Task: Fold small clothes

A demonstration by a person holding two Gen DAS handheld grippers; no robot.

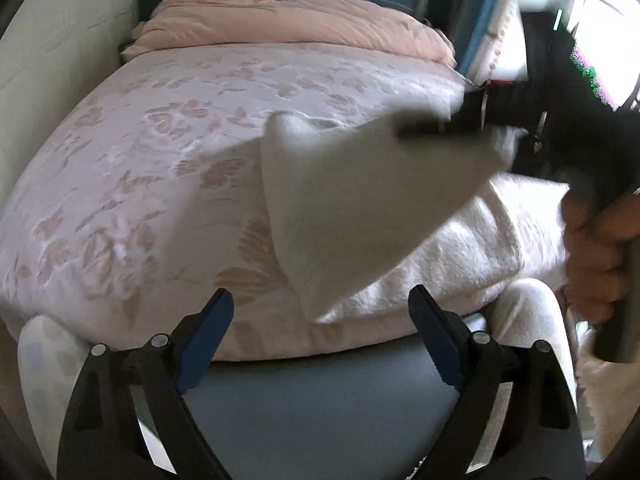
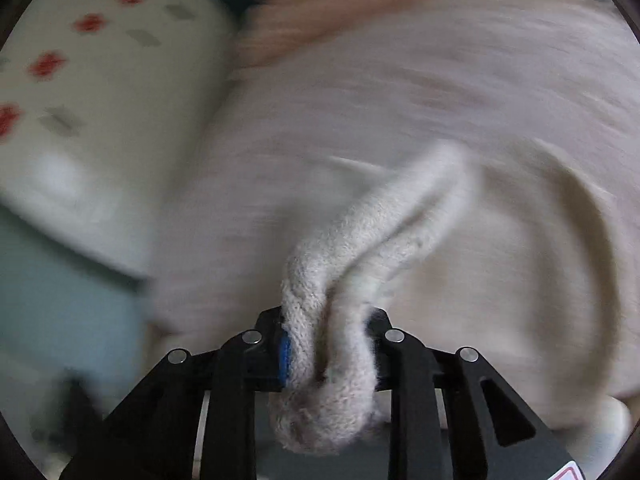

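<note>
Above bed (image 1: 168, 152) | right tongs (image 2: 326, 354) pinch raised cloth (image 1: 360, 200) | left tongs (image 1: 320, 336) spread

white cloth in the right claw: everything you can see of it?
The white cloth is a small, soft knit or terry piece, off-white and fuzzy. The right claw is shut on a bunched edge, which bulges out behind the jaws. From there it hangs as a blurred, roughly triangular flap above the floral bedspread; whether its lower tip touches is unclear. The left claw is open, apart from it.

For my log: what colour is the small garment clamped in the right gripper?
The garment is off-white, a fuzzy knit, clearest in the right wrist view.
</note>
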